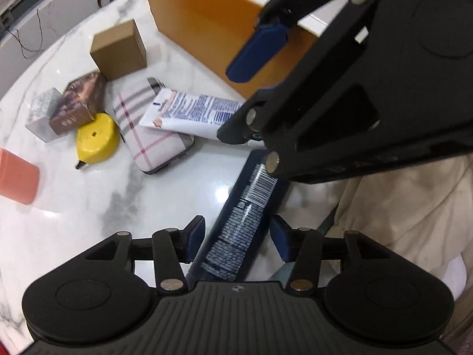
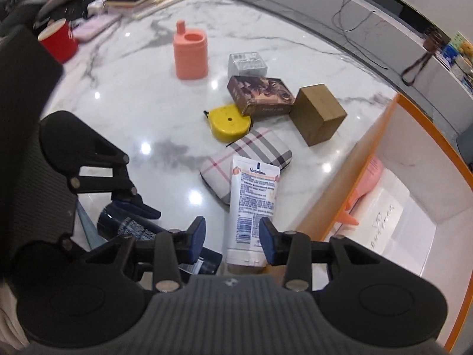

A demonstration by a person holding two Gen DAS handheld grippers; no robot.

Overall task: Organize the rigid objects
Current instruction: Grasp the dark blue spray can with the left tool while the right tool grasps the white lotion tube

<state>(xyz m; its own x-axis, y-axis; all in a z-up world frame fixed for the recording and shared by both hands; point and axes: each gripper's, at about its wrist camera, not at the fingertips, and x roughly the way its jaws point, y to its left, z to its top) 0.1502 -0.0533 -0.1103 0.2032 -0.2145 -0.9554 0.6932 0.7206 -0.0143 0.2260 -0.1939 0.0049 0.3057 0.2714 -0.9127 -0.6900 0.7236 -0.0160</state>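
A dark blue tube (image 1: 245,207) with a barcode lies on the marble table (image 1: 88,222). My left gripper (image 1: 238,241) points down over it, open, one pad on each side of the tube. A white lotion tube (image 2: 251,201) rests partly on a plaid case (image 2: 251,151). My right gripper (image 2: 232,238) stands open around the tube's cap end: the right pad is at the tube's edge and the left pad is apart from it. In the left wrist view one blue finger (image 1: 257,50) of the right gripper hangs in front of the orange box (image 1: 207,23).
The orange box (image 2: 384,148) at the right holds a pink object (image 2: 372,174) and a white card. Beyond the case lie a yellow tape measure (image 2: 230,122), a patterned brown box (image 2: 260,94), a cardboard cube (image 2: 319,115), a grey box (image 2: 246,65) and a salmon bottle (image 2: 190,53).
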